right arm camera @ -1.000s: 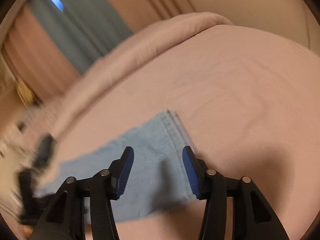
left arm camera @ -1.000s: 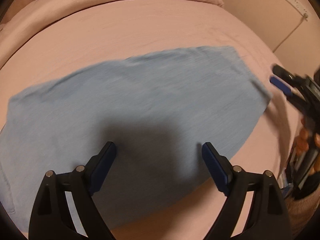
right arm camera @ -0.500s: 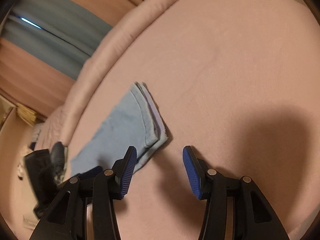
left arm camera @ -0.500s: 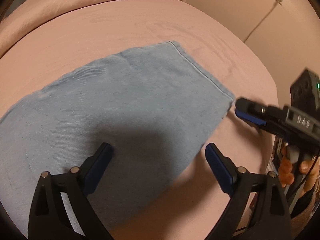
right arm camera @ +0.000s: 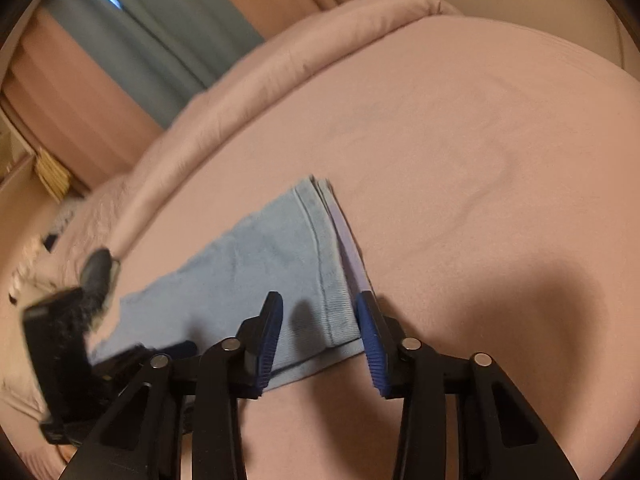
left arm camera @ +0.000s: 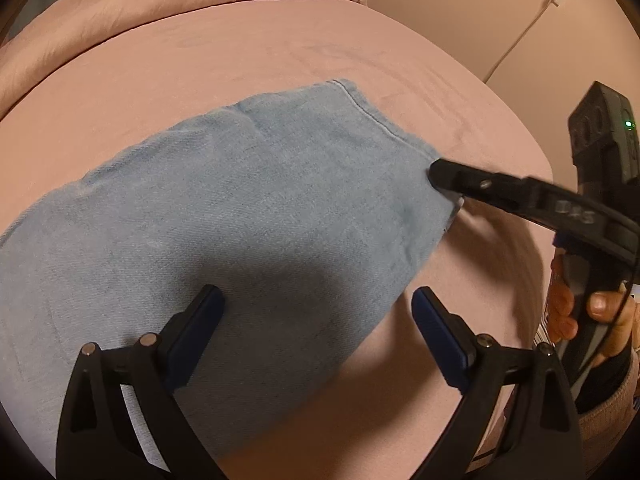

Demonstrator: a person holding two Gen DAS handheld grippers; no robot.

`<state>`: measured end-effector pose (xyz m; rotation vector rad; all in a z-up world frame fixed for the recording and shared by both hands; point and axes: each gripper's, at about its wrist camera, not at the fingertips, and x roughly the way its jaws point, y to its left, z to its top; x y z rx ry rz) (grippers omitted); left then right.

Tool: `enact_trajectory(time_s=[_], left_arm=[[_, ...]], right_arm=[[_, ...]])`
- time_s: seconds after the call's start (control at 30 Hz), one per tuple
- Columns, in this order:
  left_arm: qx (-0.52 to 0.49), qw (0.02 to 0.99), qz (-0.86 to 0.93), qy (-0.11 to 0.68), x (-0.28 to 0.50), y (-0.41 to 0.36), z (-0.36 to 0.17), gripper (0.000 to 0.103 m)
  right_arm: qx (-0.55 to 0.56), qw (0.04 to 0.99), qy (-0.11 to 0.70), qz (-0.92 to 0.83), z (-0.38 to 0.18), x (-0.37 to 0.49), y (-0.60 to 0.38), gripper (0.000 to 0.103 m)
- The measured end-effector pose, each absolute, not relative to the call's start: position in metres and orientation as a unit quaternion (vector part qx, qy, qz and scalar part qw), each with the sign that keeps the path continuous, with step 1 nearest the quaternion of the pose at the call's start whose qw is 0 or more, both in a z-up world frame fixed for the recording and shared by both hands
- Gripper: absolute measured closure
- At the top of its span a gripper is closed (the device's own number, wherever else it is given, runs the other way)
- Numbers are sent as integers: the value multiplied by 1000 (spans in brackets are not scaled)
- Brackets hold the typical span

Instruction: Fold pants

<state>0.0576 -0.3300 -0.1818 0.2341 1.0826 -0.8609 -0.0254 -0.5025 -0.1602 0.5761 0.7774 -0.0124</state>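
Light blue folded pants (left arm camera: 248,216) lie flat on a pink bed; they also show in the right wrist view (right arm camera: 256,272). My left gripper (left arm camera: 318,312) is open, hovering over the pants' near edge, one finger above the fabric and one above the sheet. My right gripper (right arm camera: 320,320) is open with its fingers astride the hemmed corner of the pants. In the left wrist view the right gripper's tip (left arm camera: 444,176) reaches the pants' right corner.
The pink bed sheet (left arm camera: 280,52) spreads around the pants, with a rolled pink duvet (right arm camera: 280,64) along the far edge. A wall with a power strip and cable (left arm camera: 532,12) is at the right. Blue-grey curtains (right arm camera: 160,36) hang behind.
My right gripper has moved in onto the hemmed corner of the pants and narrowed its opening. My left gripper has shifted slightly toward that end.
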Motion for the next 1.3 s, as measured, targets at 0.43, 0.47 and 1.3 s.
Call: enact_trajectory(time_s=[0.43,0.47,1.3], left_arm=[[105,760,-395,505,62,-323,-171,7],[109,760,-396,504,62,-323,-171,6],[79,769,-377,510,76,-291,-156,6]], right_arm=[[180,905,382,-55,-161,-20,-495,102],[194,902,381,-52,-165,-21,-499,102],[159,890,427,-10,-166,46,-489,103]])
